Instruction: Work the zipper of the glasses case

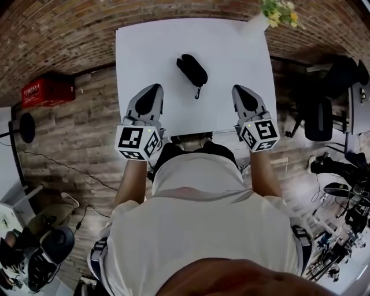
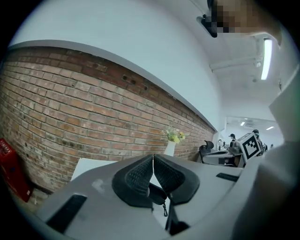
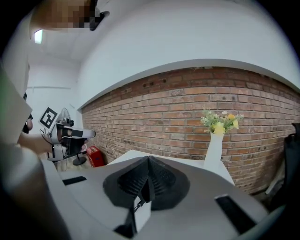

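**Surface** (image 1: 139,52): white, rectangular, with its far edge against a brick wall (image 1: 69,34).

**Glasses case** (image 1: 192,69): black, lying flat at about the middle of the surface. It sits on a slant, running from far left toward near right. The zipper pull (image 1: 198,92) hangs off the end that faces the near edge. The case appears closed. How far the zipper is run cannot be made out at this size.

**Left tongs** (image 1: 155,88): over the surface by the near edge, left of the middle, tips aimed toward the far edge. In the left gripper view the two ribbed pads (image 2: 138,176) meet at the tip, so the tongs are fully together with nothing clamped. The case and its pull show past them through the gap lower down, well apart from the tips.

**Right tongs** (image 1: 237,88): also by the near edge, toward the near right corner, tips toward the far edge. In the right gripper view they are pressed together and hold nothing, and the case shows beyond them.

**Relation**: the case lies ahead of both tongs, between them across the width of the surface, and neither touches it. Whether either tongs rests on the surface cannot be told.

**Other items**: a white vase (image 1: 258,22) with yellow flowers (image 1: 280,11) stands upright at the far right corner. A red crate (image 1: 47,91) stands on the floor off the left edge.
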